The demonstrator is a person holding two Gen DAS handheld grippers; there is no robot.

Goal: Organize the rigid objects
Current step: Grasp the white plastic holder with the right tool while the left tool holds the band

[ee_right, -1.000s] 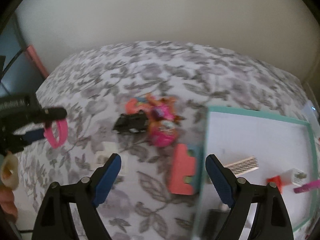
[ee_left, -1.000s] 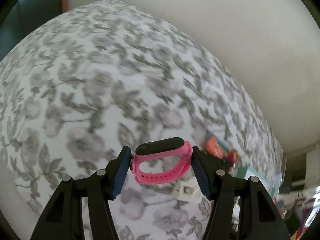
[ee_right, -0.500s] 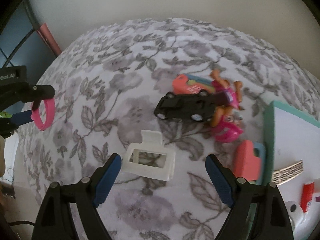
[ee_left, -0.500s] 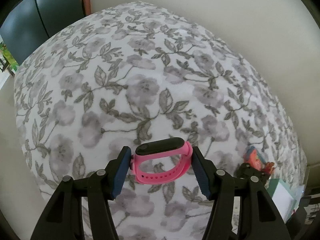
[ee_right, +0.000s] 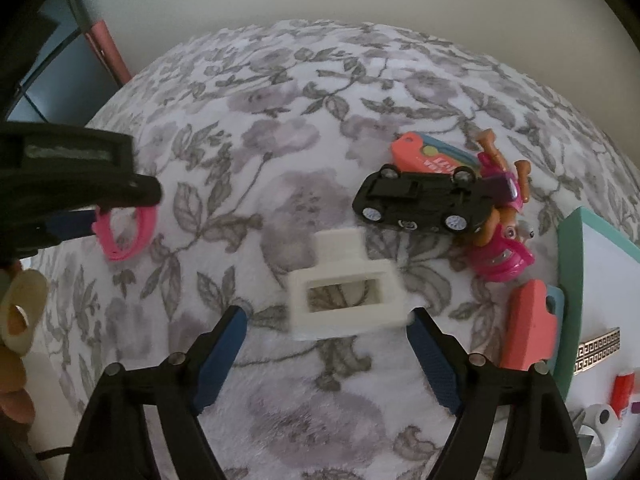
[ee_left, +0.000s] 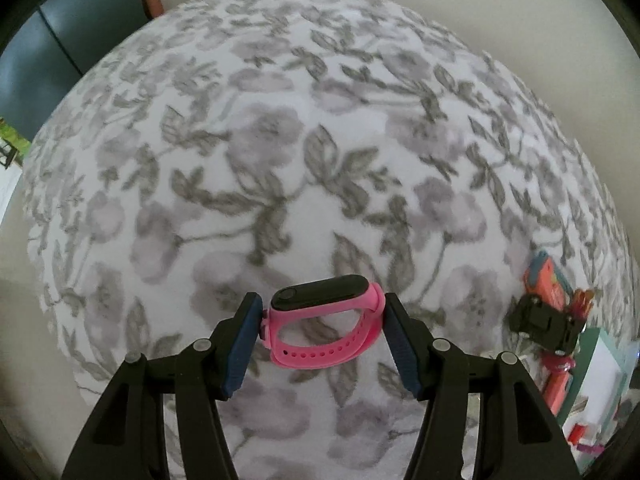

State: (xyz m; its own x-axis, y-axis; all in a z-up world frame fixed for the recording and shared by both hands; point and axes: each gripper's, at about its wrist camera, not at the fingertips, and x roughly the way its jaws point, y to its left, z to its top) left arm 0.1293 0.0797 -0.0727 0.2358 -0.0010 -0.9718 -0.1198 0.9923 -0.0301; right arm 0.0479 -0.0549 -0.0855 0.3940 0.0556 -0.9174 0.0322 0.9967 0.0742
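My left gripper (ee_left: pixel 322 312) is shut on a pink watch (ee_left: pixel 324 320) with a black face and holds it just above the floral cloth (ee_left: pixel 280 160). The right wrist view shows that same pink watch (ee_right: pixel 124 232) at the far left, under the left gripper (ee_right: pixel 120 204). My right gripper (ee_right: pixel 326 314) points down at a white plastic frame piece (ee_right: pixel 344 296) lying on the cloth. Its jaws are closing with the piece between the fingertips. A gap still shows at the left finger (ee_right: pixel 224 336), so the pads do not press on it.
A black toy car (ee_right: pixel 420 204), an orange card (ee_right: pixel 424 156) and a pink doll toy (ee_right: pixel 500 256) lie together at the right. A coral block (ee_right: pixel 528 328) leans against a teal-rimmed white tray (ee_right: pixel 570 272) that holds small items. A hand (ee_right: pixel 12 400) is at the left edge.
The left gripper sank toward the cloth, still holding the watch. The right gripper swung left from the tray edge to the white piece, and its jaws have narrowed a little.
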